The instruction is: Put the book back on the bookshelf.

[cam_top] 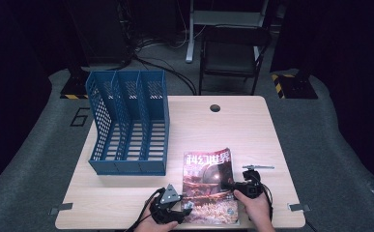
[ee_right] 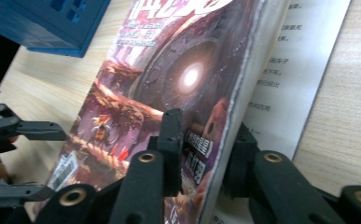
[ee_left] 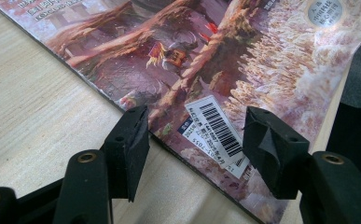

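— Nearest the camera, at the front edge of the surface (cam_top: 126, 203), what do the two hands hold?

— Each holds a gripper. On the left, the left gripper (cam_top: 172, 209) sits at the lower left corner of the magazine (cam_top: 209, 186). From its own view, the left gripper (ee_left: 194, 135) has its jaws standing well apart: one over the bare wood just outside the magazine's (ee_left: 225, 60) edge, the other over the cover. The barcode label (ee_left: 218, 133) lies between them. Neither pad presses on anything.

— And the magazine itself?

— It lies face up near the front of the surface, right of centre, its title toward the far side. Behind it and to the left stands a blue file rack (cam_top: 129, 123), apart from it.

— On the right?

— The right gripper (cam_top: 245, 187) is at the magazine's right edge, about halfway along. In its own view, the right gripper (ee_right: 206, 154) has one jaw on top of the cover and the other beneath the lifted stack of pages, so the jaws are narrow and closed on the magazine (ee_right: 169, 88). That edge is raised off a printed inner page (ee_right: 292, 79) lying flat on the wood.

— Anything further right?

— A small metal stick (cam_top: 258, 167) lies on the surface just beyond the right gripper.
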`<state>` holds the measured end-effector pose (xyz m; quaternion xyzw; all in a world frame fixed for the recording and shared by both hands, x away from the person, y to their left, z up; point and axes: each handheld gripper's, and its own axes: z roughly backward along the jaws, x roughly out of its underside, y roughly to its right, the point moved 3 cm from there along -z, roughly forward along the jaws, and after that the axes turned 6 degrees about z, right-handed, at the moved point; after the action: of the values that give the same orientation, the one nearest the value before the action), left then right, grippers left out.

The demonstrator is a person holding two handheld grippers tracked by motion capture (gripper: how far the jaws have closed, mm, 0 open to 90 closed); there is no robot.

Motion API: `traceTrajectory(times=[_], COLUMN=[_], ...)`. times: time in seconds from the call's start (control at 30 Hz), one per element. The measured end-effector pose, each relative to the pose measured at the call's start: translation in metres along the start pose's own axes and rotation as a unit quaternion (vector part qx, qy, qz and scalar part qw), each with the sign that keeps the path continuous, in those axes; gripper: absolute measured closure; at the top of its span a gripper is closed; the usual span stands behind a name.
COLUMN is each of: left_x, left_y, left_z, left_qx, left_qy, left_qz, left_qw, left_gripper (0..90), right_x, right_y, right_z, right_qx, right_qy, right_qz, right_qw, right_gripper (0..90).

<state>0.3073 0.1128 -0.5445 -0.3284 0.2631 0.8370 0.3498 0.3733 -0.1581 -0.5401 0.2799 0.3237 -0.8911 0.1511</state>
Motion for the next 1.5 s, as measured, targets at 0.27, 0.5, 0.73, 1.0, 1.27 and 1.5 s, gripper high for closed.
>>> traceTrajectory(times=[0.27, 0.5, 0.73, 1.0, 1.27, 1.5], left_x=[0.000, -0.001, -0.003, -0.012, -0.031, -0.047], left_y=[0.000, -0.004, -0.006, -0.019, -0.035, -0.047], left_z=[0.000, -0.001, -0.002, 0.001, 0.006, -0.006], left_qx=[-0.001, -0.007, -0.006, 0.003, 0.031, 0.036], left_qy=[0.002, 0.002, 0.003, 0.006, 0.042, 0.039], left_qz=[0.002, 0.005, 0.016, 0.045, 0.100, 0.093], left_qw=[1.0000, 1.0000, 0.9998, 0.9990, 0.9936, 0.9942], left_gripper=[39.5, 33.8, 33.3, 32.2, 29.7, 26.5], right_x=[-0.001, -0.002, -0.003, -0.004, -0.001, 0.002], right_y=[-0.001, -0.010, -0.025, -0.041, -0.058, -0.062], right_z=[0.004, 0.007, 0.011, 0.023, 0.040, 0.049], right_qx=[-0.027, -0.031, -0.010, -0.011, -0.027, -0.035], right_qy=[0.009, 0.028, 0.057, 0.106, 0.148, 0.163], right_qz=[-0.019, 0.004, 0.055, 0.084, 0.106, 0.125], right_qw=[0.9994, 0.9991, 0.9968, 0.9908, 0.9829, 0.9781], right_gripper=[82.1, 85.5, 85.7, 85.8, 85.9, 85.8])
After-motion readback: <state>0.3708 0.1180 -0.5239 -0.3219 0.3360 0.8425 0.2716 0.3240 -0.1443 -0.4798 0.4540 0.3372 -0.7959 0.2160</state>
